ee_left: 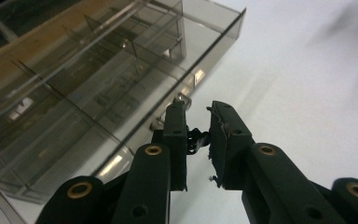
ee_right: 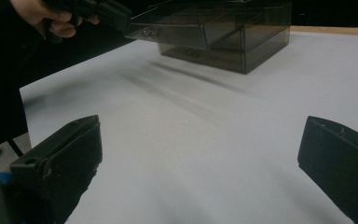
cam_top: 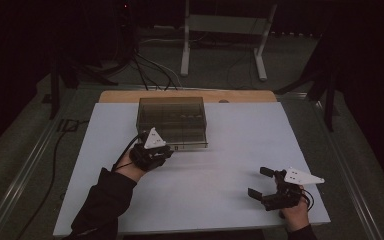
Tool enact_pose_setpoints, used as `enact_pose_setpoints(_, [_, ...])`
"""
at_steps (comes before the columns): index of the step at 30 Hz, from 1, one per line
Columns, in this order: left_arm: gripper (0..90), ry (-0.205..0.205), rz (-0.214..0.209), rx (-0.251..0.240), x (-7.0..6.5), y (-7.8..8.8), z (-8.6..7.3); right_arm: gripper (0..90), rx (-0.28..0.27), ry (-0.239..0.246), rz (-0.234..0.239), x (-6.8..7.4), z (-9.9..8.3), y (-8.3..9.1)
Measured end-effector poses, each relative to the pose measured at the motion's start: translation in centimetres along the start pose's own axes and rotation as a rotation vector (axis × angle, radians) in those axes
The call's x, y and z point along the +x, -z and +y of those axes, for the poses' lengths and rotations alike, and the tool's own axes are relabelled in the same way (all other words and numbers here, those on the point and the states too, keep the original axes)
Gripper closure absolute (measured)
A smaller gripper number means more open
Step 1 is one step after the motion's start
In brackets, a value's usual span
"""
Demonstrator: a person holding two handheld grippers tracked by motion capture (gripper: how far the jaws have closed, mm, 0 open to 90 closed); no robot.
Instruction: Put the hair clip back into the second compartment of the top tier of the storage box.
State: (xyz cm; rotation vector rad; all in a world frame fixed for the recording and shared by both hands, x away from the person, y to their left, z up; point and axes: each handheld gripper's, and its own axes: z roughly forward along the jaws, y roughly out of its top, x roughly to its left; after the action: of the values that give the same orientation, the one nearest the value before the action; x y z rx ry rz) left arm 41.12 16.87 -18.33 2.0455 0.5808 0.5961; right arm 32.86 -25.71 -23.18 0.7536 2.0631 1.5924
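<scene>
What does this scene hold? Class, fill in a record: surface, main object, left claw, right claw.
surface: white table
main object: smoky clear box with inner dividers, at the far middle of the table
left claw: left claw at the box's near edge, by its small metal latch, jaws nearly together; whether it grips the latch is unclear
right claw: right claw low over the bare table at the near right, jaws wide, holding nothing
</scene>
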Motion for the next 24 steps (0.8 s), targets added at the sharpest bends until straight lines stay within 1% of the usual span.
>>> enact_pose_setpoints(10, [78.2,-0.002,0.003,-0.013,0.3,-0.3,1.2,0.0,-0.002,-0.001,-0.002,0.0,0.0,0.1])
enact_pose_setpoints(12, [78.2,-0.002,0.003,-0.013,0.3,-0.3,1.2,0.0,-0.002,-0.001,-0.002,0.0,0.0,0.1])
enact_pose_setpoints(13, [78.2,-0.002,0.004,-0.016,0.5,-0.5,1.6,0.0,-0.003,0.001,-0.003,0.0,0.0,0.1])
enact_pose_setpoints(15, [78.2,-0.004,0.007,-0.013,0.6,-0.6,1.7,0.0,-0.001,0.001,-0.005,0.0,0.0,0.1])
enact_pose_setpoints(24, [78.1,0.014,0.012,-0.024,1.1,-0.9,2.2,0.0,-0.003,-0.001,-0.003,0.0,0.0,0.1])
